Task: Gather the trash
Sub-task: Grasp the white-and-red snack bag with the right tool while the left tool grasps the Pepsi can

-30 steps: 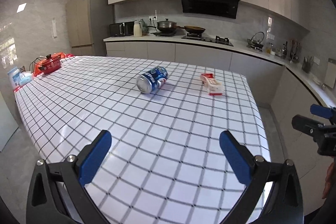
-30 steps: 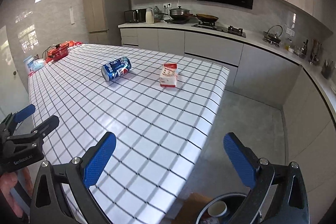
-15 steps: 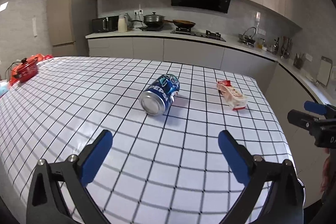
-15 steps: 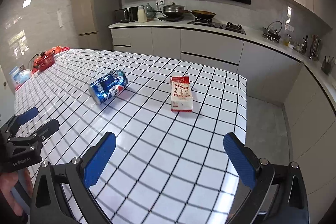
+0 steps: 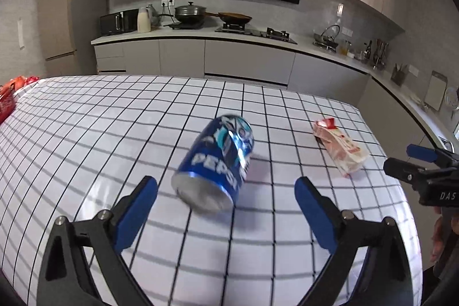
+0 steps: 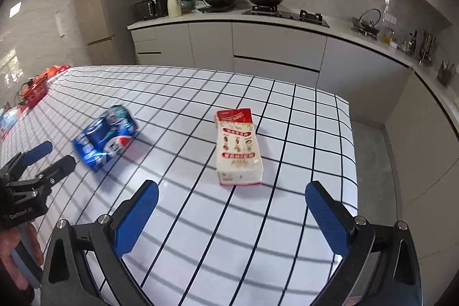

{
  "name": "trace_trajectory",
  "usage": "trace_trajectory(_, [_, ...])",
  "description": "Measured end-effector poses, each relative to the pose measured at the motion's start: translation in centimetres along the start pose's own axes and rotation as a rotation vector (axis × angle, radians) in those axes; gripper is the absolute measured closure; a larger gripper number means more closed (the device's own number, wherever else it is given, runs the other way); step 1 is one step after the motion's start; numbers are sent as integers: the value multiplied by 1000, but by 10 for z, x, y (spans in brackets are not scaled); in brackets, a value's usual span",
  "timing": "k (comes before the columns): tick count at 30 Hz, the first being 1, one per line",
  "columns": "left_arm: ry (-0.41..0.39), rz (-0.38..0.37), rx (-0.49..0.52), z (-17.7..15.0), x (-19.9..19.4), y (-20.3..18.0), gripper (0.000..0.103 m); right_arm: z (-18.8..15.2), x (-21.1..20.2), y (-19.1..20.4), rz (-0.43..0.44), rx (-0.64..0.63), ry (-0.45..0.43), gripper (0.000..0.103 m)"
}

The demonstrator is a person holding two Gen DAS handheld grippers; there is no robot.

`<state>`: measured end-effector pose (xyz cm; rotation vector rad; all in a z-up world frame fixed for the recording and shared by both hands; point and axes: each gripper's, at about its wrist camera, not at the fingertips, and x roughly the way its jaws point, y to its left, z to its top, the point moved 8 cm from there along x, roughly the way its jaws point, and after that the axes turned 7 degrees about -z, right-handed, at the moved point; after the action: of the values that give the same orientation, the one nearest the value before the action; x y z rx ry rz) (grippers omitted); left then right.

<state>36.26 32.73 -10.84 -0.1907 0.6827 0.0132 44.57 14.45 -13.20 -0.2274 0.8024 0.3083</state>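
My left tongs (image 5: 225, 192) are wide, jaws closing, nothing gripped; the can (image 5: 215, 165) lies on its side on the table (image 5: 86, 139) just beyond them. My right tongs (image 6: 231, 198) gape empty near the packet (image 6: 238, 148), right of the can.

A blue Pepsi can (image 5: 216, 162) is seen lying on a checked table (image 5: 86, 134), just beyond the closing left gripper (image 5: 226, 191), untouched.

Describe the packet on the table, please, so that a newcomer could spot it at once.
On the checked table, look near the corner closest to the counter. The packet lies flat there, right of the can: white and boxy with a red end, not blue and round.
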Motion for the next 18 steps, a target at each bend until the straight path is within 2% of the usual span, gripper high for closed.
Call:
trace_trajectory(6, [80,-20,-14,2,45,15,13,11,44,4,-12,-7,47,1])
trace_trajectory(9, [110,-8,-14,0,57,21,14,15,63,5,-10,-5,72,3])
trace_trajectory(13, [143,-44,-38,-3,69,23,17,16,84,4,-6,10,105,10])
trace_trajectory(16, [165,-65,-48,-7,74,21,26,18,100,2,-6,22,135,14])
trace_trajectory(18, [172,-78,-51,-9,75,17,39,19,107,0,-5,31,147,16])
